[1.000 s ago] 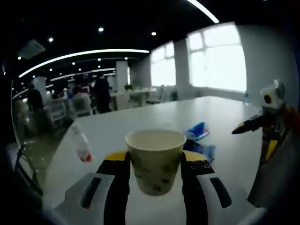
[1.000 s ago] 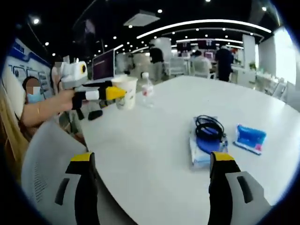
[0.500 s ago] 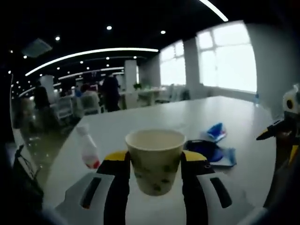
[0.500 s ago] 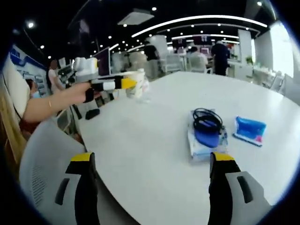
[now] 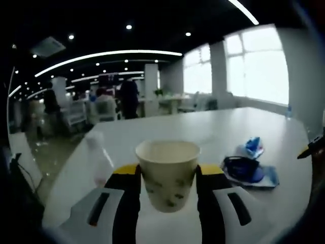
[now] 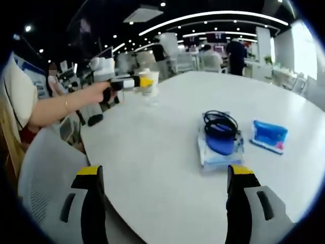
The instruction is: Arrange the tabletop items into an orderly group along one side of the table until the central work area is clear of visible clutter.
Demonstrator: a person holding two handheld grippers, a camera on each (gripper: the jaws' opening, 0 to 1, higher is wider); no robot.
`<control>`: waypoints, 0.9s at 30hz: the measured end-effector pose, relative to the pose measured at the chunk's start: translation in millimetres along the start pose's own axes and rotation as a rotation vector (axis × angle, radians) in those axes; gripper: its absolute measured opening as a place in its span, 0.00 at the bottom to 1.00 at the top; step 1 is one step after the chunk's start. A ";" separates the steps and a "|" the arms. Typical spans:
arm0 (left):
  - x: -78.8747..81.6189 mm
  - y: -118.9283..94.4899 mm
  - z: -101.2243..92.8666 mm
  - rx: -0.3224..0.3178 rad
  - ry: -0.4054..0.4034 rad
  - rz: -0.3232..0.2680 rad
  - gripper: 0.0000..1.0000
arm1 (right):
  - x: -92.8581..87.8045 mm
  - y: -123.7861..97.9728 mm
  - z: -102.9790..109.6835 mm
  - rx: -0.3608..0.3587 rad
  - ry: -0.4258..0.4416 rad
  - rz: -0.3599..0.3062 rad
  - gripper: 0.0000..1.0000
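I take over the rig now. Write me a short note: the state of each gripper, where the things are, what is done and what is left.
Left gripper: shut on the paper cup, held above the white table at its far left edge, next to the small plastic bottle.
Right gripper: open, holds nothing, over the near edge.
Mid-table: black cable coiled on a blue and white pile; blue packet lies apart beside it.
Done: cup picked up.
Left: set the cup down, then group the pile and packet along one side.

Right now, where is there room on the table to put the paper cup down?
The table is bare between the right gripper and the coiled black cable, and between that pile and the paper cup. It is crowded where the cable, the mouse pad and the blue packet lie.
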State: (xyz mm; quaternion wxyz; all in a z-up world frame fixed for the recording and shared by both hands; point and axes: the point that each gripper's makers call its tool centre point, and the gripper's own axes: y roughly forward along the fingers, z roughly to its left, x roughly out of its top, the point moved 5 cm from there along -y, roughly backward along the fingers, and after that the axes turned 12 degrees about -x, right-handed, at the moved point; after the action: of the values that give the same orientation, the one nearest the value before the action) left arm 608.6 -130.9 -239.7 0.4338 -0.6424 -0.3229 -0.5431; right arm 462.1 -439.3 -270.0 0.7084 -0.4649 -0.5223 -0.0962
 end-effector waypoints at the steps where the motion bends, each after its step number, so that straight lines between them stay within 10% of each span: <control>1: -0.1 2.3 0.9 0.003 -0.001 -0.003 0.40 | -0.8 0.2 0.6 0.001 -0.001 0.004 0.98; 27: -49.1 58.4 41.1 0.083 -0.051 -0.011 0.40 | -10.4 7.4 3.6 0.009 0.033 0.062 0.99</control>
State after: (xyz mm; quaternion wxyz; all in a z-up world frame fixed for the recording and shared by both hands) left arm 667.7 -115.1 -301.2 0.4488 -0.6356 -0.3594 -0.5151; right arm 459.8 -436.1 -282.7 0.7217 -0.4761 -0.4961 -0.0795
